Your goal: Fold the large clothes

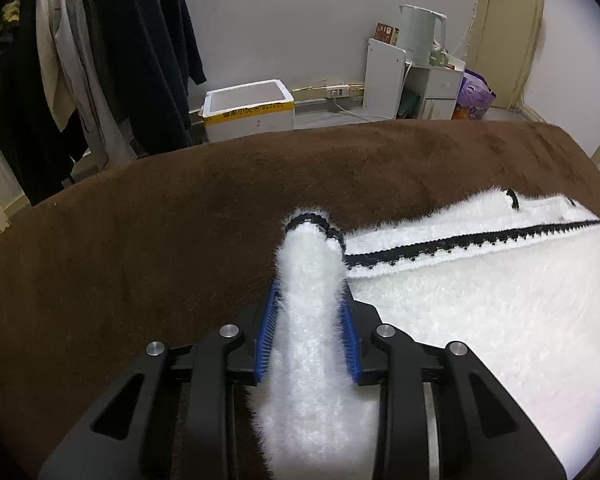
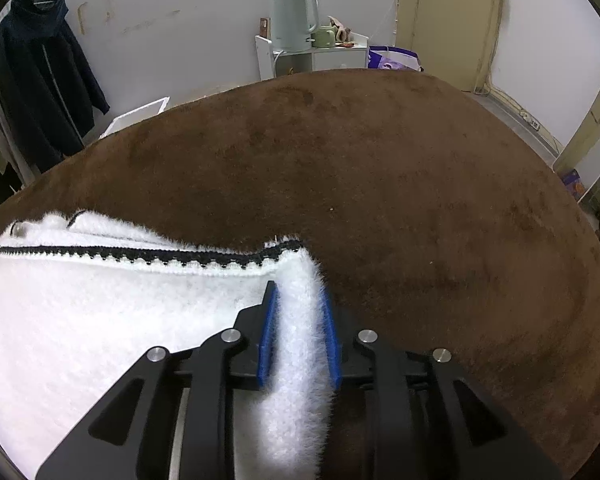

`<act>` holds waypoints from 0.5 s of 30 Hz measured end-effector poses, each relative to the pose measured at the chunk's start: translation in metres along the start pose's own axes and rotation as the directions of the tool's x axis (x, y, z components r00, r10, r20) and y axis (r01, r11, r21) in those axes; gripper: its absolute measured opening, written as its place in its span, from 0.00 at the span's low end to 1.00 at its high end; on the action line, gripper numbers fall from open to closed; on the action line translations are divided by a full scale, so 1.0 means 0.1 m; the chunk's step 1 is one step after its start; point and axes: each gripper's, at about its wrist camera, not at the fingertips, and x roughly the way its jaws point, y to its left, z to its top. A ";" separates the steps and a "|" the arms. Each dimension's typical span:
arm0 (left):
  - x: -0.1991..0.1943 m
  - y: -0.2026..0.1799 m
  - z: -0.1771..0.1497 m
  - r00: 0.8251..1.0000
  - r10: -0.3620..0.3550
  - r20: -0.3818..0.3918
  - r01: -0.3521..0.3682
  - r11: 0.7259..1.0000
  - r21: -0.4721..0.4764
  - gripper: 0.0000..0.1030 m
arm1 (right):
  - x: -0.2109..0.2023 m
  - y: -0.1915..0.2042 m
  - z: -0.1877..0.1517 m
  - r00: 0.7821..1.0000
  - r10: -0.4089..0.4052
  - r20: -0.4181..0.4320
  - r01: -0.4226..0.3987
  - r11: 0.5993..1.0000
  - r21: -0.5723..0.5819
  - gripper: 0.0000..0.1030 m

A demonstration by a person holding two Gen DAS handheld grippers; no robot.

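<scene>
A fluffy white sweater with black zigzag trim lies on a brown plush surface. My left gripper is shut on the sweater's left edge, a bunched fold running up between its blue pads to the trimmed corner. In the right wrist view the sweater spreads to the left. My right gripper is shut on its right edge near the trimmed corner, on the brown surface.
Dark clothes hang on a rack at the far left. A white foam box stands on the floor behind the surface. A white shelf with a pale kettle and a purple bag stand against the wall.
</scene>
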 end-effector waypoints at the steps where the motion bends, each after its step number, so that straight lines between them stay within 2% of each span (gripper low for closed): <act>1: 0.00 0.02 0.00 1.000 -0.008 -0.003 0.008 1.000 -0.012 0.32 | 0.00 0.00 0.01 1.000 -0.002 0.002 0.002 1.000 0.004 0.25; 3: 0.00 0.04 0.01 1.000 -0.010 -0.009 0.009 1.000 -0.025 0.39 | -0.02 -0.06 0.01 1.000 -0.018 0.005 0.018 1.000 0.022 0.36; 4: -0.01 0.06 0.02 1.000 -0.007 -0.010 0.006 1.000 -0.030 0.41 | -0.03 -0.09 0.00 1.000 -0.024 0.006 0.024 0.999 0.035 0.45; 5: -0.01 0.08 0.02 1.000 -0.005 -0.009 0.005 0.999 -0.036 0.48 | -0.05 -0.12 0.01 1.000 -0.022 0.004 0.022 0.998 0.050 0.50; 6: -0.03 0.11 0.02 1.000 -0.002 -0.008 0.002 0.999 -0.049 0.54 | -0.06 -0.15 0.00 1.000 -0.016 0.002 0.015 0.998 0.061 0.50; 9: -0.10 0.22 0.02 1.000 -0.004 -0.001 0.004 0.997 -0.083 0.62 | -0.18 -0.13 0.02 0.999 -0.031 0.006 0.031 0.999 0.024 0.55; 11: -0.16 0.26 0.03 1.000 0.013 0.007 -0.012 0.997 -0.075 0.66 | -0.28 -0.11 0.04 0.998 -0.066 0.018 0.066 0.998 -0.002 0.68; 15: -0.28 0.28 0.06 0.999 0.026 0.018 -0.025 0.998 -0.053 0.70 | -0.50 -0.15 0.09 0.996 -0.080 0.048 0.081 0.997 -0.007 0.70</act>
